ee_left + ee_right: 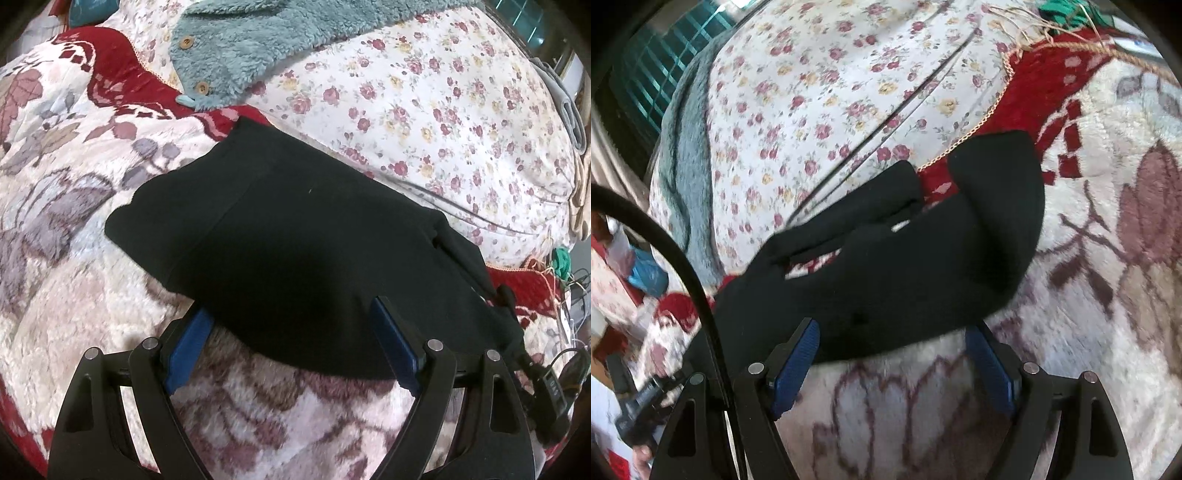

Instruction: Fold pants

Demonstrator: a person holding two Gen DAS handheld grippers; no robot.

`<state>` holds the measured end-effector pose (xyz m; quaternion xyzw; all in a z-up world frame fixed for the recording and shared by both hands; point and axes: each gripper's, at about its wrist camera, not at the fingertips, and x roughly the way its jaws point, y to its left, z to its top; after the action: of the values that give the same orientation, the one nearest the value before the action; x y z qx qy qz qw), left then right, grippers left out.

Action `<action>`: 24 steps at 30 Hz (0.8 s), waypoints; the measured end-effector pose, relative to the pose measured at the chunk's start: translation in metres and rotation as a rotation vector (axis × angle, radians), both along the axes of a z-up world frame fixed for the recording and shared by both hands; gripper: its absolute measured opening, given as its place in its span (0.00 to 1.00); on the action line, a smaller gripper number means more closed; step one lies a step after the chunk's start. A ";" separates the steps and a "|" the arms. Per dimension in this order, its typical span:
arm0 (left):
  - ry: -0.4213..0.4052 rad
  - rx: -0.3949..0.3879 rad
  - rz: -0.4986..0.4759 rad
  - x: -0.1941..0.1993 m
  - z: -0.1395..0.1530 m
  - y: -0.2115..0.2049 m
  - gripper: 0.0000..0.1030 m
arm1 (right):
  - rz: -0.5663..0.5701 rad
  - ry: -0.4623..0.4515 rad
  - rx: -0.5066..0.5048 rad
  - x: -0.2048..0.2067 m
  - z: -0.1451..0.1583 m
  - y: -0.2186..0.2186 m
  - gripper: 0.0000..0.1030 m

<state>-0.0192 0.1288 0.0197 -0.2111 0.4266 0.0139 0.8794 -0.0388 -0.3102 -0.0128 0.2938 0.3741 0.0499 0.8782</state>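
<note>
Currently, the black pants point(295, 240) are being kept bunched at mid-frame on the floral blanket point(74, 221), both the left gripper point(291, 332) and the right gripper point(894, 347) spread wide at the hem; an uneven fold is being risked by loose layers.

Soft even daylight, strong fisheye bending at edges, motion blur in right view.

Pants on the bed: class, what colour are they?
Plain black pants; the left wrist view shows them best.
</note>
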 end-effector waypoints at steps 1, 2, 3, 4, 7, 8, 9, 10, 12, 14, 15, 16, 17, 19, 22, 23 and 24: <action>0.000 0.000 -0.005 0.003 0.000 0.000 0.83 | -0.013 -0.001 0.020 0.003 -0.002 -0.003 0.72; 0.000 -0.002 -0.011 0.005 0.000 -0.001 0.83 | -0.030 0.007 0.024 0.006 -0.003 -0.006 0.67; -0.001 -0.005 -0.017 0.006 0.001 -0.001 0.83 | -0.046 0.018 0.023 0.009 -0.005 -0.008 0.53; -0.005 -0.008 -0.020 0.007 0.000 0.000 0.79 | -0.047 0.017 0.037 0.010 -0.007 -0.011 0.40; 0.016 0.064 0.017 0.012 -0.003 0.002 0.26 | -0.036 0.016 0.074 0.009 -0.011 -0.015 0.23; 0.017 0.046 0.024 0.013 -0.005 0.006 0.23 | -0.029 0.009 0.074 0.007 -0.010 -0.014 0.20; 0.018 0.028 0.023 0.013 -0.006 0.009 0.20 | -0.023 0.004 0.076 0.005 -0.009 -0.013 0.16; 0.021 0.024 0.017 0.013 -0.005 0.010 0.17 | -0.015 0.000 0.071 0.002 -0.007 -0.011 0.14; 0.018 0.026 -0.011 0.013 -0.003 0.010 0.13 | -0.008 -0.006 0.061 -0.001 -0.006 -0.009 0.13; 0.008 0.034 -0.032 0.012 -0.001 0.009 0.12 | -0.005 -0.009 0.061 -0.002 -0.006 -0.008 0.11; 0.005 0.035 -0.040 0.012 0.000 0.009 0.11 | -0.004 -0.010 0.063 -0.002 -0.006 -0.008 0.10; 0.003 0.031 -0.046 0.011 0.001 0.010 0.11 | -0.004 -0.011 0.066 -0.002 -0.006 -0.008 0.10; 0.001 0.023 -0.048 0.010 0.002 0.011 0.10 | -0.004 -0.015 0.067 -0.003 -0.005 -0.008 0.09; -0.011 0.018 -0.052 0.007 0.007 0.012 0.10 | 0.001 -0.020 0.070 -0.005 -0.002 -0.007 0.08; -0.045 0.027 -0.066 0.002 0.017 0.013 0.09 | 0.020 -0.026 0.057 -0.012 0.004 -0.003 0.07; -0.052 0.031 -0.071 0.000 0.020 0.013 0.09 | 0.023 -0.026 0.057 -0.014 0.005 -0.002 0.07; -0.059 0.032 -0.075 -0.002 0.024 0.013 0.09 | 0.026 -0.028 0.063 -0.017 0.007 -0.001 0.07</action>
<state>-0.0214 0.1423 0.0435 -0.1811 0.4079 -0.0183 0.8947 -0.0555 -0.3109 -0.0058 0.3155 0.3638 0.0771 0.8730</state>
